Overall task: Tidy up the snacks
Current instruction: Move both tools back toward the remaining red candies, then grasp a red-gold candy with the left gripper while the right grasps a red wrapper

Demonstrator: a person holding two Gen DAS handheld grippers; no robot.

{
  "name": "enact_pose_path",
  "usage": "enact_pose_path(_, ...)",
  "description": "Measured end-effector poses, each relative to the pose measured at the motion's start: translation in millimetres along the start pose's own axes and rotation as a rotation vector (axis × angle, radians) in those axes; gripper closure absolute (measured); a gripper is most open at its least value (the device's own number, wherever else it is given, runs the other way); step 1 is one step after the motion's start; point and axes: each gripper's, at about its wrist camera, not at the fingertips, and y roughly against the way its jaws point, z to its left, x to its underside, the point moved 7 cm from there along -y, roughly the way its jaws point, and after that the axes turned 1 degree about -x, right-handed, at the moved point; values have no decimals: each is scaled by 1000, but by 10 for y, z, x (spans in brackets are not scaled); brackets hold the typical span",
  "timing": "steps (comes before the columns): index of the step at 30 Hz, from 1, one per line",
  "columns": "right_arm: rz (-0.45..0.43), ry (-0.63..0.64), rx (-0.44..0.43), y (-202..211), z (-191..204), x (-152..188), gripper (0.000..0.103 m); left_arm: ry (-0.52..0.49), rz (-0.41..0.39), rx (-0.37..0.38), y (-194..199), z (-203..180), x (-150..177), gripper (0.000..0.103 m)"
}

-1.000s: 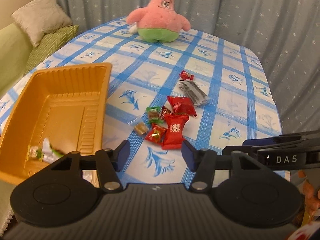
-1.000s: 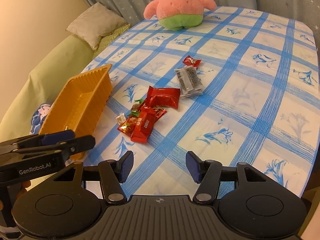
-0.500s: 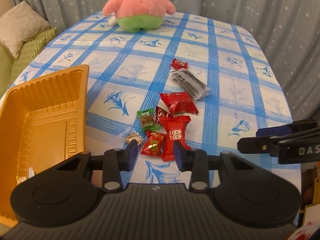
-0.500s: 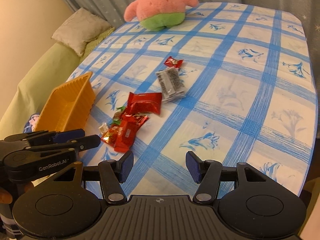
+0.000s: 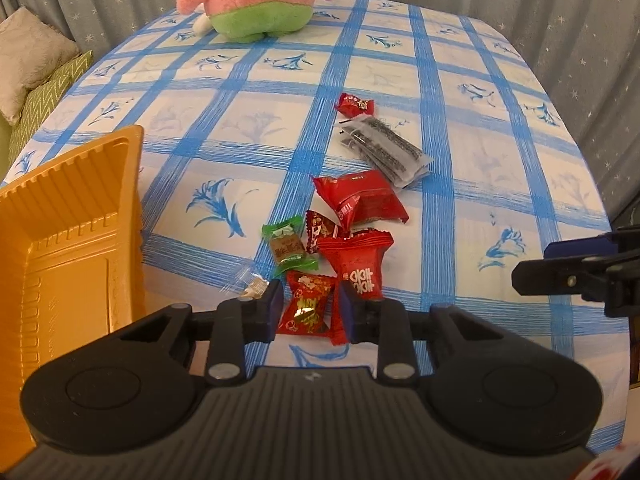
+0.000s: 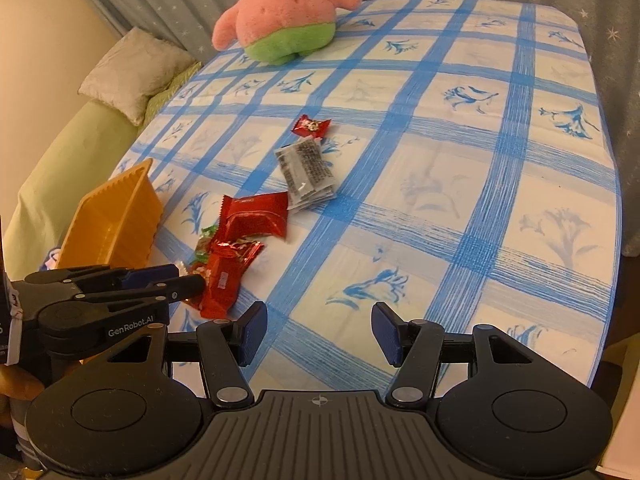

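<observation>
Fingers [image 5: 269, 312] of your left gripper [image 5: 308, 312] closing around the small red candy [image 5: 307, 307], lower centre of frame, on the desk [image 5: 460, 168], so it can go into the gold tray [image 5: 72, 248] at left; right gripper [image 6: 318, 334] fingers apart, empty, waiting.

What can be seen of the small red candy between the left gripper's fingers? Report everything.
The small red candy is a shiny foil pillow pack, red with a gold patch and printed figures, its ends crimped. It lies flat on the blue-checked tablecloth at the near end of the snack pile, its right edge against the larger red packet, the green-wrapped candy just beyond it. The left gripper straddles it, jaws closing on either side; whether the pads already press it is unclear.
</observation>
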Motion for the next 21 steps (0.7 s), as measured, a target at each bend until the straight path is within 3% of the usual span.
enact_pose_path(12,4,-7,8,-31,-37,-20,45,22,31,15,-138,-29,25,81)
enact_pose_path(21,5,7,-7,-73,7,-39,45,75,-14,16,37,42,35,85)
